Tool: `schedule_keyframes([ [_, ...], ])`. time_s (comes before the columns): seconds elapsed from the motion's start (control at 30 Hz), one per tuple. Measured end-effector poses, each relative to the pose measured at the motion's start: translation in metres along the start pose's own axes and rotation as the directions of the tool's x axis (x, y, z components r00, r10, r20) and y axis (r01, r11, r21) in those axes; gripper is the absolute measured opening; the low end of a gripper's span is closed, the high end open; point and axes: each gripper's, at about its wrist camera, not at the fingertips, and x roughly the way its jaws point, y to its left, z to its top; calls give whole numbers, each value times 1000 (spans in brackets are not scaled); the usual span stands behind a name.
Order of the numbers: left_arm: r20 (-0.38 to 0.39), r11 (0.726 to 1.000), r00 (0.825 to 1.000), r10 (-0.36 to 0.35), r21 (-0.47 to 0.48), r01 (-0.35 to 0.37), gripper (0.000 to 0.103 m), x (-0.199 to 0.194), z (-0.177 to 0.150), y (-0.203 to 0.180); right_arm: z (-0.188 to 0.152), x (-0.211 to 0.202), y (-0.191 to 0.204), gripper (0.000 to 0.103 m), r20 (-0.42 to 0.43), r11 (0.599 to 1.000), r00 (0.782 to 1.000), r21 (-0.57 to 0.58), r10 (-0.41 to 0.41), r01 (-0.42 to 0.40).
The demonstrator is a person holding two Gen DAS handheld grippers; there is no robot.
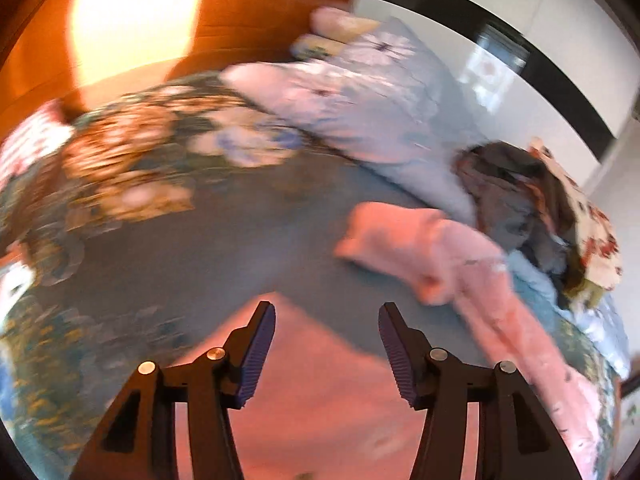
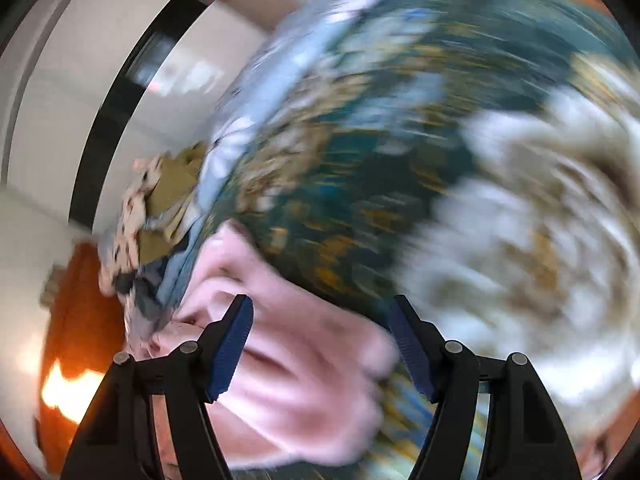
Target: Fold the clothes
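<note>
Both views motion-blurred, details soft.

Left wrist view, left to right: glossy orange-brown wooden headboard (image 1: 248, 12) at the far left edge of the bed, strong light glare on it. Bed cover (image 1: 132, 216), dark teal with cream and rust floral print, flat weave, fills the left and middle. Pale blue floral quilt (image 1: 372, 96), puffy, bunched along the far edge of the bed. Right of it a crumpled heap of dark grey clothes (image 1: 512, 196), and a cream cloth with red flowers (image 1: 592, 236) at the bed's right edge. Pink garment (image 1: 448, 256), soft fleecy look, lies rumpled on the cover from the heap toward the near edge; a flatter pink stretch runs under the left gripper (image 1: 327, 316). Jaws spread apart, ribbed blue pads (image 1: 260, 352) bare, nothing between them, garment released.

Room: white wall (image 1: 500, 12) with a black band (image 1: 460, 20) behind the bed.

Right wrist view: same white wall and black band at left, orange wood low left. Only here the pink garment (image 2: 296, 376) shows as a thick folded bundle directly below the right gripper (image 2: 322, 312). Jaws wide, pads clear of the cloth. Bed cover smeared at right.
</note>
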Motion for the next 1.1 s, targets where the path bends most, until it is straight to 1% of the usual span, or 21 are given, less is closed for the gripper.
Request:
schedule_keyframes([
  [0.03, -5, 999, 1000, -3, 34, 3, 58, 10, 4, -16, 11, 19, 17, 71, -28, 999, 1000, -33, 3, -4],
  [0.1, -7, 995, 999, 32, 90, -31, 59, 28, 10, -43, 32, 63, 50, 71, -93, 995, 996, -97, 7, -16],
  [0.2, -20, 988, 997, 79, 131, -76, 59, 53, 15, -68, 46, 113, 80, 71, -139, 987, 990, -159, -3, -19],
  [0.27, -32, 985, 995, 96, 146, -90, 59, 65, 15, -78, 51, 142, 91, 71, -160, 987, 987, -159, 10, -35],
  [0.33, -42, 983, 994, 97, 158, -90, 59, 72, 14, -82, 57, 166, 92, 71, -172, 989, 985, -138, 22, -46],
  [0.43, -53, 980, 993, 108, 172, -97, 59, 80, 12, -84, 65, 189, 86, 71, -178, 993, 984, -117, -8, -13],
  [0.47, -55, 980, 992, 109, 174, -98, 59, 81, 11, -84, 67, 194, 83, 70, -184, 995, 983, -98, 6, -24],
  [0.53, -52, 977, 991, 121, 180, -110, 59, 82, 12, -83, 67, 197, 84, 59, -203, 992, 975, -73, 87, -103],
  [0.57, -47, 976, 991, 125, 183, -114, 59, 82, 13, -82, 66, 196, 88, 55, -208, 988, 972, -85, 111, -131],
  [0.6, -42, 975, 991, 128, 186, -118, 59, 82, 13, -81, 65, 194, 93, 54, -212, 982, 969, -110, 125, -151],
  [0.63, -38, 974, 991, 132, 189, -122, 59, 82, 14, -80, 64, 193, 98, 52, -224, 976, 964, -132, 143, -176],
  [0.67, -34, 973, 990, 134, 192, -125, 59, 83, 15, -79, 63, 193, 105, 48, -240, 967, 957, -153, 163, -203],
  [0.7, -34, 973, 991, 132, 195, -123, 60, 84, 15, -79, 63, 197, 107, 48, -250, 966, 955, -162, 157, -201],
  [0.8, -44, 975, 993, 110, 199, -99, 60, 88, 15, -83, 64, 213, 112, 48, -270, 974, 958, -171, 102, -152],
  [0.87, -41, 967, 991, 127, 226, -115, 60, 92, 15, -91, 66, 219, 109, 47, -263, 980, 959, -132, 110, -148],
  [0.93, -35, 957, 988, 149, 256, -135, 60, 97, 15, -100, 68, 219, 109, 28, -238, 984, 966, -119, 103, -134],
  [0.97, -32, 952, 986, 164, 266, -150, 60, 101, 16, -102, 69, 217, 112, 10, -226, 985, 970, -128, 88, -119],
  [1.03, -27, 943, 980, 198, 279, -183, 60, 110, 17, -105, 74, 209, 115, 10, -191, 985, 979, -138, 75, -103],
  [1.1, -31, 941, 977, 211, 278, -195, 60, 116, 17, -103, 82, 193, 120, 9, -137, 984, 987, -143, 83, -103],
])
